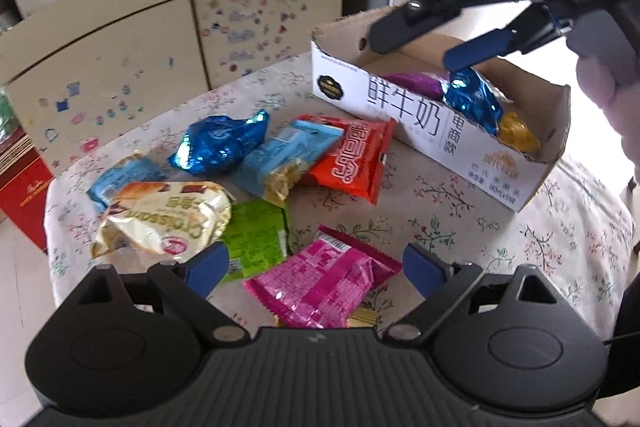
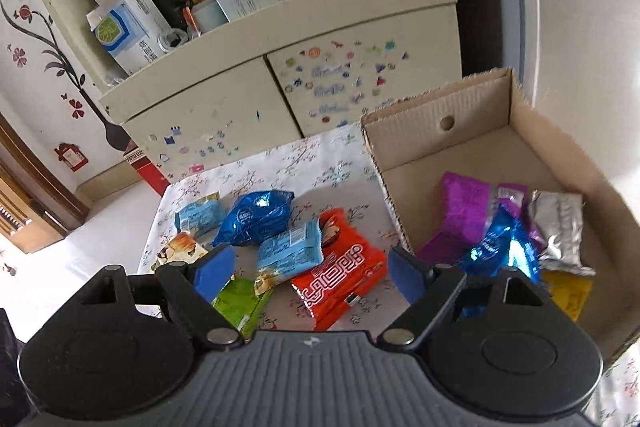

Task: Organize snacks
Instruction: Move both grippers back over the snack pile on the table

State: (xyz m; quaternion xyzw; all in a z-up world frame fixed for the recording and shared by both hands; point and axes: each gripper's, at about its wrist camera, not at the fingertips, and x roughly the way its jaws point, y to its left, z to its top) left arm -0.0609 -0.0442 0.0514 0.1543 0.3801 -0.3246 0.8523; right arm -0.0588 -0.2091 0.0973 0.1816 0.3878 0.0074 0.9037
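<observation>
Left wrist view: counter (image 1: 460, 239) had a floral cloth; behind it a cream cabinet (image 1: 168, 39) with stickers on the doors and a cluttered shelf on top. Left gripper (image 1: 316, 267) was spread wide, empty, above a pink snack packet (image 1: 320, 283). Loose on the cloth: croissant pack (image 1: 168, 223), green packet (image 1: 256, 235), blue foil snack (image 1: 220, 145), two light blue packets, orange packet (image 1: 352, 159). Milk carton box (image 1: 420, 131) ran long axis from near-centre to far right, open top up. Right gripper (image 1: 416, 51) hung over the box, spread, just above a blue foil snack inside.

Right wrist view: same cabinet, flower wall decals on the left. Right gripper (image 2: 312, 267) spread, holding nothing. The box (image 2: 400, 131) held purple packet (image 2: 460, 215), blue foil, silver packet (image 2: 560, 227), yellow packet (image 2: 568, 291).
</observation>
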